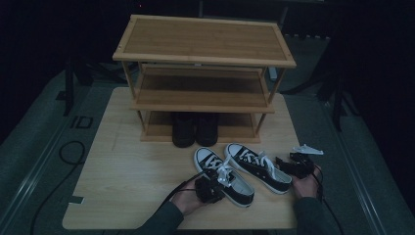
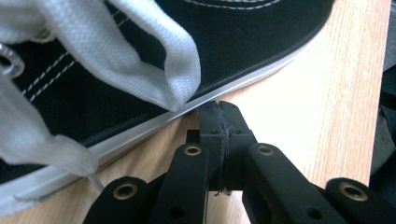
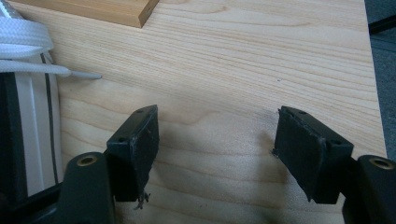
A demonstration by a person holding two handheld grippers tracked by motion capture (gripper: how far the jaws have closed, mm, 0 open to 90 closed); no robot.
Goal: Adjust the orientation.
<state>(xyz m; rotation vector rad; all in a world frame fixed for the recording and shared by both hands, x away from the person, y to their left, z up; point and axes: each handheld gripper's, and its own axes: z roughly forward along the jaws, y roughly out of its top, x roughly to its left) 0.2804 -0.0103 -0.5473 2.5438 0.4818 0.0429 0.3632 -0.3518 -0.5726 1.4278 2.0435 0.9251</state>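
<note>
Two black canvas sneakers with white soles and laces lie side by side on the wooden table (image 1: 127,161). My left gripper (image 1: 215,183) is against the near side of the left sneaker (image 1: 238,188). In the left gripper view its jaws are shut (image 2: 219,109) with nothing seen between them, the tip at the white sole edge (image 2: 140,128) and a lace loop (image 2: 140,51) hanging just above. My right gripper (image 1: 286,164) sits by the heel of the right sneaker (image 1: 257,166). Its jaws stand open (image 3: 217,126) over bare table, with the sneaker's sole (image 3: 28,140) at the left.
A three-tier bamboo shoe rack (image 1: 203,39) stands at the back of the table, with a pair of dark shoes (image 1: 195,128) on its lowest shelf. A corner of the rack's base (image 3: 93,9) lies ahead of the right gripper. Cables trail off the near table edge.
</note>
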